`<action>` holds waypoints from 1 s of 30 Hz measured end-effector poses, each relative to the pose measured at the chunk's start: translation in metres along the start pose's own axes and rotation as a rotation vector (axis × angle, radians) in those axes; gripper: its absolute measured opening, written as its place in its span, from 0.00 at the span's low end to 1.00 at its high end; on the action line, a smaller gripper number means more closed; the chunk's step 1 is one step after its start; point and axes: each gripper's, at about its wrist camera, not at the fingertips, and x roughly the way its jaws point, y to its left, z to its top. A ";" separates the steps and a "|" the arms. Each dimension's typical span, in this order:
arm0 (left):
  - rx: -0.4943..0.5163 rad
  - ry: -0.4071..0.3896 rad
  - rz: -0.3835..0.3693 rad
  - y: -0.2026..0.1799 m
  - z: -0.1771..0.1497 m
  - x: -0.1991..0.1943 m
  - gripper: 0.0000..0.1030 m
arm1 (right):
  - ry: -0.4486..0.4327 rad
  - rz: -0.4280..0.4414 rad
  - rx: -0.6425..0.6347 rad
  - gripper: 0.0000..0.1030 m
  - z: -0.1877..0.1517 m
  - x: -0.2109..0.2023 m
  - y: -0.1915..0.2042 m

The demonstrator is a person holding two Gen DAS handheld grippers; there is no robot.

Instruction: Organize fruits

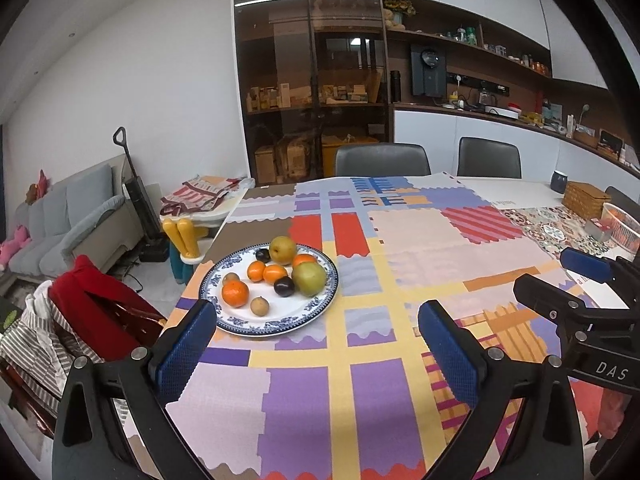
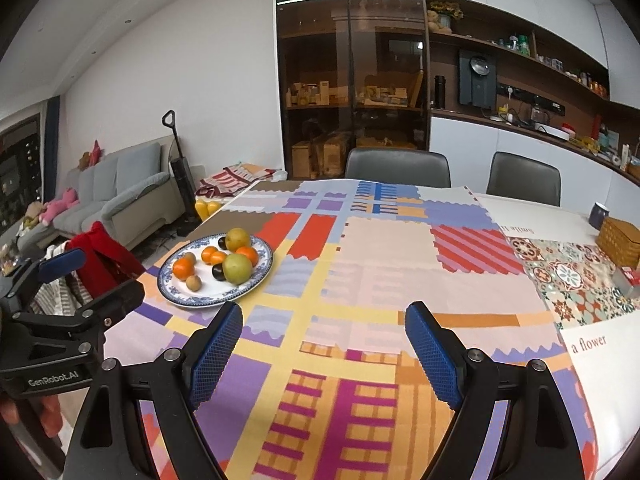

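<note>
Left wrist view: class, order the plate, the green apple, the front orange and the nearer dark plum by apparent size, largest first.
1. Plate
2. Green apple
3. Front orange
4. Nearer dark plum

All sit close together on the plate, so nearness hardly distorts this order.

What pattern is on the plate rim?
Blue floral print on white, around the plate rim; clearest in the left wrist view.

A: In the left wrist view the white basket [image 1: 624, 226] is cut by the right edge, and what lies inside is too blurred to name.

B: Yes. The left finger pad [image 1: 188, 346] covers the near rim of the plate [image 1: 280, 326], and the shelf items [image 2: 560, 60] are too small to identify.
</note>
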 end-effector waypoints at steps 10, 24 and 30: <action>-0.005 -0.004 -0.002 -0.008 -0.008 -0.012 1.00 | -0.003 0.014 0.020 0.82 -0.013 -0.011 -0.007; -0.017 -0.005 -0.024 -0.013 -0.009 -0.020 1.00 | -0.020 0.022 0.023 0.82 -0.013 -0.018 -0.008; -0.019 -0.006 -0.023 -0.013 -0.009 -0.021 1.00 | -0.020 0.024 0.022 0.82 -0.013 -0.018 -0.008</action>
